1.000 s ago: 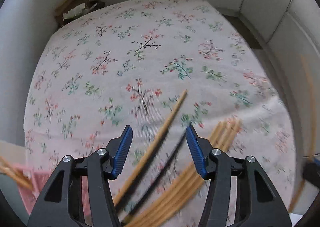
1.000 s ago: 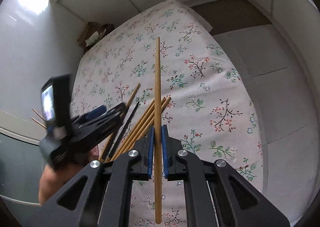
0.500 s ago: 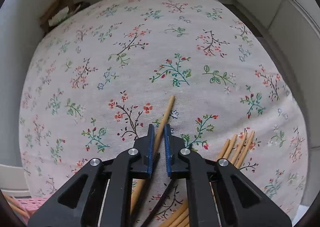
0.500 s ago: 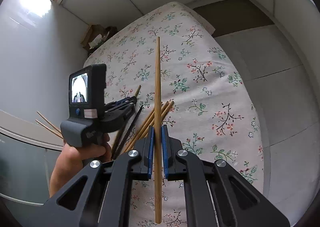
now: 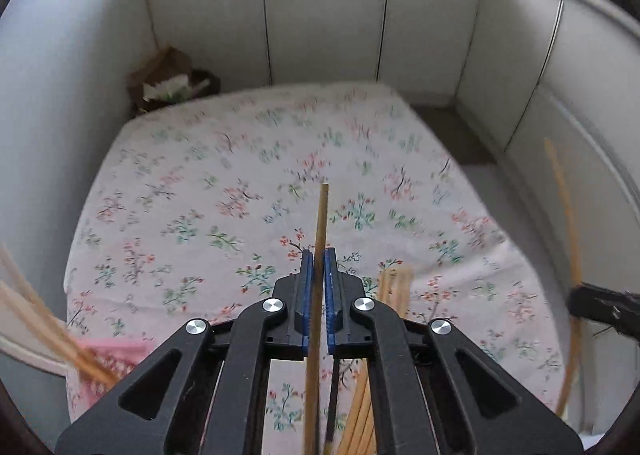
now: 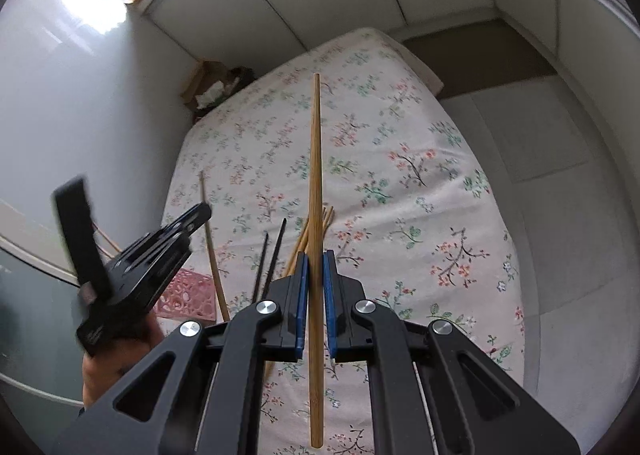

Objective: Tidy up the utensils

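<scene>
1. sitting at the far left of the right wrist view, a pink perforated holder [image 6: 185,293] rests at the table's near-left edge, with a few loose sticks slanting past it in the left wrist view [image 5: 48,329], blurred.

2. the left gripper [image 5: 316,275] is clamped on a bamboo chopstick [image 5: 319,255], lifted clear of the floral tablecloth [image 5: 200,183]; the stick runs forward between the blue pads and its tail trails back under the gripper body.

3. loose on the cloth near the middle lie two black chopsticks [image 6: 276,255] and a fan of bamboo chopsticks [image 6: 304,235], side by side and partly crossing.

4. the right gripper [image 6: 316,275] is pinched on its own long bamboo chopstick [image 6: 316,175], held near the thick end, with most of the length pointing forward over the cloth.

5. risks, as i judge them: each stick is gripped well off its middle, so a quick swing could make it pivot or slip between the pads. if both hands head for the holder together, the long free ends could cross and knock each other. a low pass could also sweep the pile and scatter it, and a slanted entry could catch the holder's rim and tip it.
</scene>
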`<move>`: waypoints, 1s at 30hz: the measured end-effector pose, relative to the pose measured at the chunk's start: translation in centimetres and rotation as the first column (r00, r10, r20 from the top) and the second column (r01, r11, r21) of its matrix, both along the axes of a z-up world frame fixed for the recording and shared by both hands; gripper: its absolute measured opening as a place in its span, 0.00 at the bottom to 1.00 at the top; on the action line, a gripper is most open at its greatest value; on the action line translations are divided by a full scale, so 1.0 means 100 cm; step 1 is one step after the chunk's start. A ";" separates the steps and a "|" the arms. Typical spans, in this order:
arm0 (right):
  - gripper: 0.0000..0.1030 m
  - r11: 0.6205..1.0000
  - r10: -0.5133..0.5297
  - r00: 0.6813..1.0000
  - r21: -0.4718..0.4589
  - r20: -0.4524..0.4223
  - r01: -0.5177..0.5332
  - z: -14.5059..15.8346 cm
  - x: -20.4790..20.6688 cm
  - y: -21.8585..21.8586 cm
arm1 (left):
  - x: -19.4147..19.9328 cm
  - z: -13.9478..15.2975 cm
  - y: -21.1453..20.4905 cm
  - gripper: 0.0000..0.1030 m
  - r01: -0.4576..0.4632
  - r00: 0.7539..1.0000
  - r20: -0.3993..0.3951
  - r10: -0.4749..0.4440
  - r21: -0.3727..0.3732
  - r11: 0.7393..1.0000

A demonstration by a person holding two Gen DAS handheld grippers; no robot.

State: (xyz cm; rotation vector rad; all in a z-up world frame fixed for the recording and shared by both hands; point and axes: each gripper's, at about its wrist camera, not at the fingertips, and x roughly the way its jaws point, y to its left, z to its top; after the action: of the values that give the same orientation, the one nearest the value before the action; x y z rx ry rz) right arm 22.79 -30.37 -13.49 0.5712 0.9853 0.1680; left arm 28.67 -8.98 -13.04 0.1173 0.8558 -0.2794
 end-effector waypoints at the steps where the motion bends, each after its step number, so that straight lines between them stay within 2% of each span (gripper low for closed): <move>1: 0.08 1.000 0.005 1.000 0.008 0.019 -0.005 0.003 -0.001 0.001 | -0.009 0.004 0.002 0.04 -0.001 1.000 0.023 0.001 -0.002 1.000; 8: 0.07 0.999 0.035 0.991 -0.028 0.128 -0.032 0.023 -0.010 0.018 | -0.046 0.026 0.024 0.04 -0.007 0.990 0.139 0.017 -0.067 0.998; 15: 0.07 0.998 0.035 0.981 -0.053 0.191 -0.025 0.033 -0.015 0.022 | -0.078 0.071 0.043 0.04 0.025 0.973 0.231 0.019 -0.187 0.982; 18: 0.07 0.998 0.033 0.972 -0.052 0.234 -0.021 0.040 -0.018 0.024 | -0.093 0.097 0.062 0.04 0.017 0.949 0.308 0.060 -0.243 0.970; 22: 0.07 0.997 0.037 0.952 -0.075 0.304 -0.015 0.050 -0.023 0.030 | -0.102 0.127 0.102 0.04 0.006 0.902 0.410 0.133 -0.319 0.948; 25: 0.07 0.994 0.055 0.942 -0.108 0.330 -0.020 0.052 -0.022 0.039 | -0.094 0.132 0.130 0.04 -0.021 0.873 0.446 0.197 -0.369 0.929; 30: 0.07 0.988 0.085 0.927 -0.152 0.366 -0.031 0.056 -0.023 0.057 | -0.080 0.125 0.161 0.04 -0.093 0.833 0.459 0.309 -0.435 0.896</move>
State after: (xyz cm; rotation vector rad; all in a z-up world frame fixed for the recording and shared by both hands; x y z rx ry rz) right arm 20.49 -24.69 -7.91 0.3590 0.6378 0.2464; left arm 20.68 7.13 -0.57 -0.2743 0.2510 -0.1967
